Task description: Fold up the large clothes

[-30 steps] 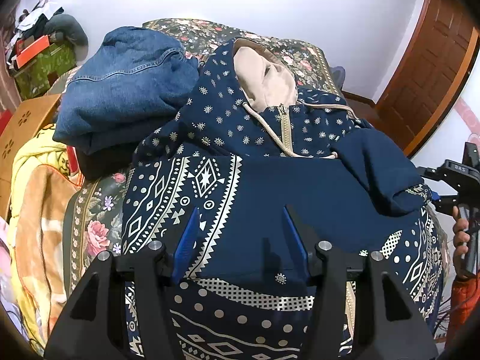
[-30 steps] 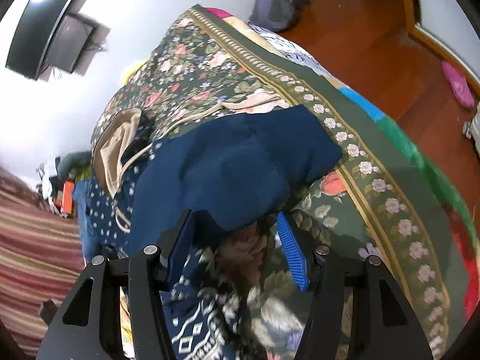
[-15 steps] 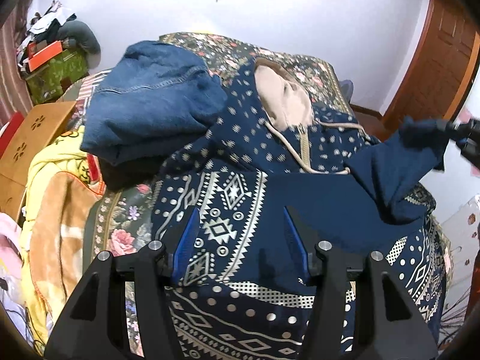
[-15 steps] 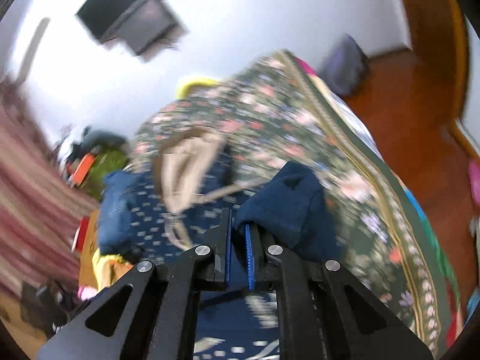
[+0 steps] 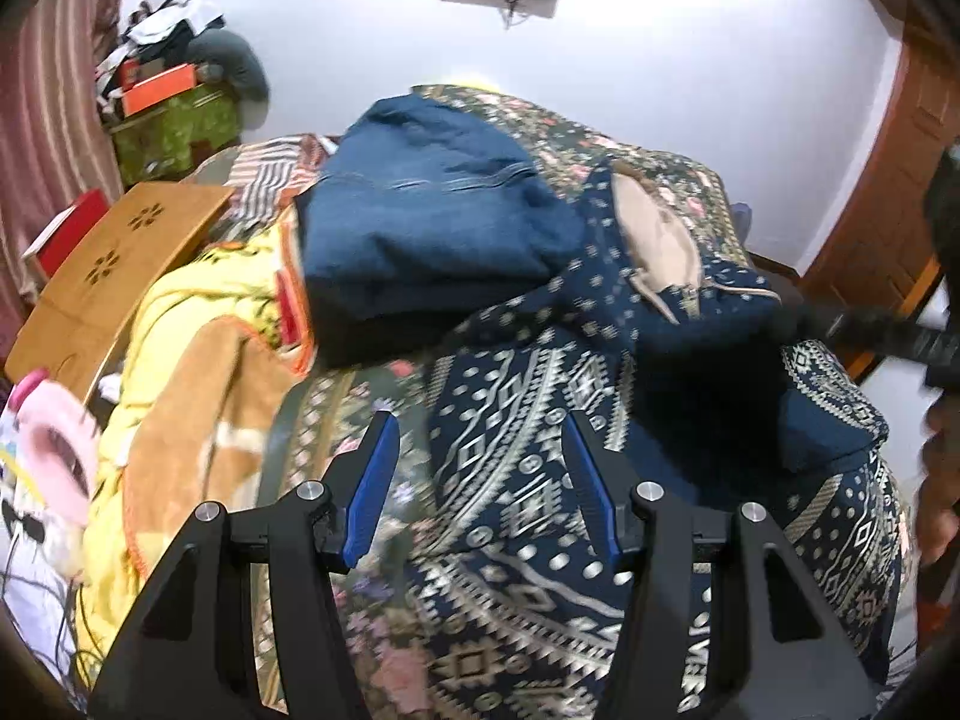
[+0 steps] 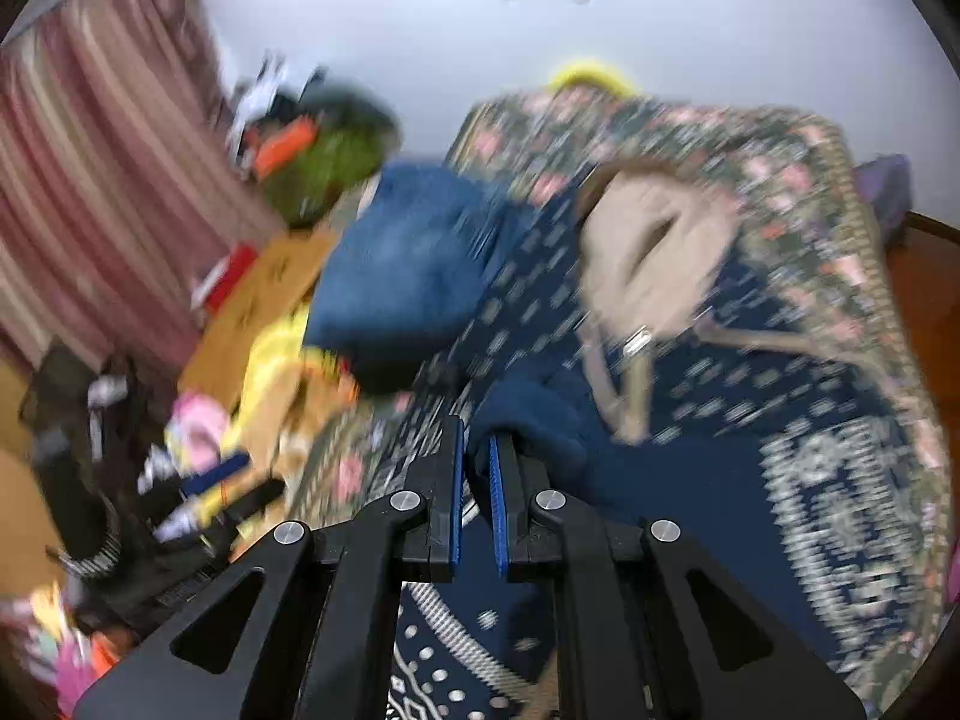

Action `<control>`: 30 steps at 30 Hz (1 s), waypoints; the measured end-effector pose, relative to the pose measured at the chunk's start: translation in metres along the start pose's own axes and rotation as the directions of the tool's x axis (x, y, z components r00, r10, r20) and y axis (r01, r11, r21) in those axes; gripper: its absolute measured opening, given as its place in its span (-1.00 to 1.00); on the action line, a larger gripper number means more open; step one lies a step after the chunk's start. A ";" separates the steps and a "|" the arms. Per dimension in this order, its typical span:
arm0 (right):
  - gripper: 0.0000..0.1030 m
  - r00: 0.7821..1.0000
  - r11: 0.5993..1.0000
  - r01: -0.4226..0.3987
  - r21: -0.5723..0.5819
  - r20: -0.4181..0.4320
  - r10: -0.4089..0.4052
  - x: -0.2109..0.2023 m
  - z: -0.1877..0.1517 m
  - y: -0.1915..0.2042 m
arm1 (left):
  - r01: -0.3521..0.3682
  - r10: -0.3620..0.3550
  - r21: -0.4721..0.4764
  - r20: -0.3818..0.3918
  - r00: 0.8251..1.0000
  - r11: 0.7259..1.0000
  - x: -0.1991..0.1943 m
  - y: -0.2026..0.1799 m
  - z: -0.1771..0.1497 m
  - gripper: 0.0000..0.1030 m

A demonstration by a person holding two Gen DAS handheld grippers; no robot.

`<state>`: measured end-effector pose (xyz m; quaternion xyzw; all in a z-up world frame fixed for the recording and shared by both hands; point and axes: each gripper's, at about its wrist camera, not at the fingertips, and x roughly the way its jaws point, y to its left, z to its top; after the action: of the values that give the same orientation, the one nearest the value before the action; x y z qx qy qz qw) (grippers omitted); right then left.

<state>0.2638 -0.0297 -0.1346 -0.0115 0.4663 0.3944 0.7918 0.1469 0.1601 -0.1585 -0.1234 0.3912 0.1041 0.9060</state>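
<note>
hooded jacket | navy, white patterned, beige-lined hood | spread on bed, sleeve lifted

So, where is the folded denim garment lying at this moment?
In the left wrist view the denim garment lies on the bed, upper middle, left of the patterned hoodie and right of the yellow blanket.

Both wrist cameras look steeply down along their tongs, close over the bed, facing the far wall; both share the patterned hoodie and folded jeans.
</note>
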 end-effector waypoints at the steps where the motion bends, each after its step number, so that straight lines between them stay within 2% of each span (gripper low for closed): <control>1: -0.86 1.000 1.000 -0.001 -0.015 -0.031 0.001 0.008 -0.006 0.003 | -0.004 0.004 -0.005 -0.004 1.000 1.000 -0.001 0.004 -0.003 0.07; 5: -0.86 0.986 0.996 0.019 -0.089 -0.165 -0.033 0.046 -0.034 0.020 | -0.010 0.009 -0.027 -0.045 0.999 1.000 0.001 0.017 -0.017 0.07; 9: -0.86 0.966 0.987 0.042 -0.157 -0.246 -0.080 0.060 -0.049 0.030 | 0.005 -0.008 -0.032 -0.094 0.996 0.999 0.008 0.019 -0.029 0.07; 12: -0.86 0.958 0.978 0.059 -0.199 -0.264 -0.111 0.052 -0.051 0.034 | 0.027 -0.029 -0.013 -0.123 0.992 1.000 0.017 0.008 -0.033 0.07; 14: -0.85 0.962 0.974 0.070 -0.217 -0.245 -0.124 0.038 -0.050 0.031 | 0.038 -0.036 0.013 -0.130 0.991 0.999 0.021 -0.003 -0.033 0.07; 17: -0.75 0.973 0.970 0.114 -0.214 -0.173 -0.153 0.010 -0.044 0.021 | 0.054 -0.045 0.068 -0.141 0.989 0.996 0.030 -0.025 -0.030 0.07; 20: -0.46 0.979 0.970 0.167 -0.175 -0.089 -0.184 -0.019 -0.038 0.002 | 0.064 -0.043 0.136 -0.155 0.987 0.989 0.040 -0.049 -0.029 0.07; 21: -0.31 0.977 0.968 0.196 -0.158 -0.051 -0.207 -0.031 -0.036 -0.007 | 0.067 -0.041 0.161 -0.160 0.986 0.985 0.043 -0.058 -0.029 0.07; 22: -0.19 0.973 0.963 0.224 -0.147 -0.025 -0.230 -0.037 -0.035 -0.012 | 0.069 -0.037 0.190 -0.166 0.985 0.979 0.048 -0.067 -0.030 0.07; 24: -0.11 0.955 0.946 0.296 -0.130 0.034 -0.294 -0.054 -0.034 -0.028 | 0.066 -0.021 0.247 -0.178 0.984 0.967 0.056 -0.083 -0.033 0.07; 28: -0.11 0.924 0.922 0.380 -0.074 0.072 -0.376 -0.073 -0.033 -0.058 | 0.049 0.021 0.359 -0.188 0.982 0.932 0.076 -0.114 -0.042 0.07; 30: -0.11 0.917 0.918 0.396 -0.025 0.070 -0.394 -0.080 -0.034 -0.075 | 0.036 0.045 0.401 -0.190 0.981 0.915 0.086 -0.127 -0.045 0.07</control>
<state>0.2665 -0.1436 -0.1207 -0.1081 0.4210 0.2356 0.8692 0.2103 0.0343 -0.2337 0.0567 0.4913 0.0109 0.8691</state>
